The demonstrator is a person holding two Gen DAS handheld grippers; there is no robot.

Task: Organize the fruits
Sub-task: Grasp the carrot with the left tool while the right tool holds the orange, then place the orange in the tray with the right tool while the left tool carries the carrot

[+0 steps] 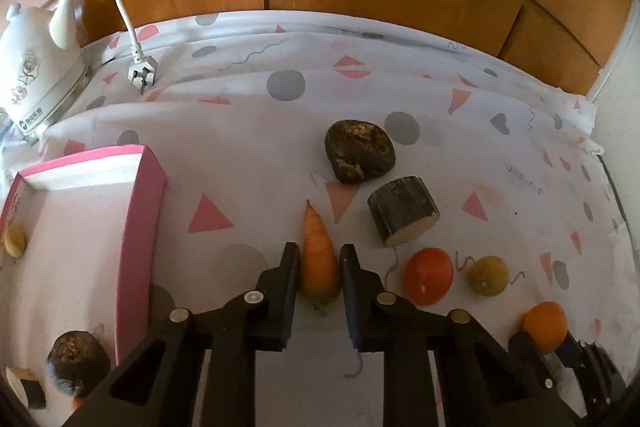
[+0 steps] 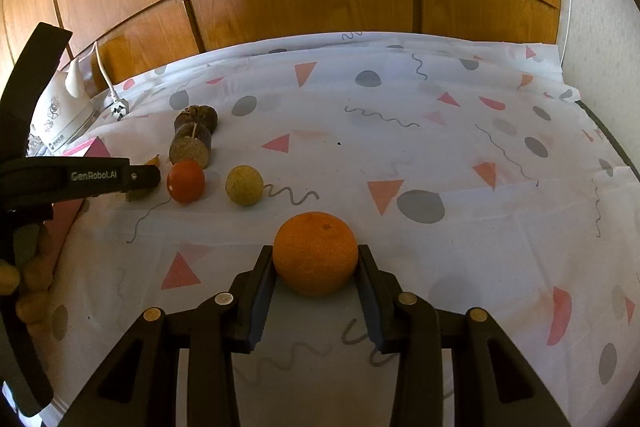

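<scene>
**Pink box, carrot and orange on a patterned cloth**

Pink cardboard forms the open box (image 1: 138,251) at far left, one small tan fruit (image 1: 14,241) inside. Beside it, the left gripper (image 1: 319,259) has its fingers closed against the sides of a carrot (image 1: 318,259) lying on the tablecloth (image 1: 248,163). Further right sit two dark fruits, a red tomato (image 1: 428,281) and a small yellowish fruit (image 1: 487,275). Rightmost, the right gripper (image 2: 316,261) clamps an orange (image 2: 315,253) resting on the cloth.

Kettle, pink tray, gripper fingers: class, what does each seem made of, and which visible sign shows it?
Kettle: probably glazed ceramic, glossy white with printed flowers.
Pink tray: apparently cardboard, matte with thin straight walls.
Left gripper fingers: seemingly matte black plastic.
</scene>
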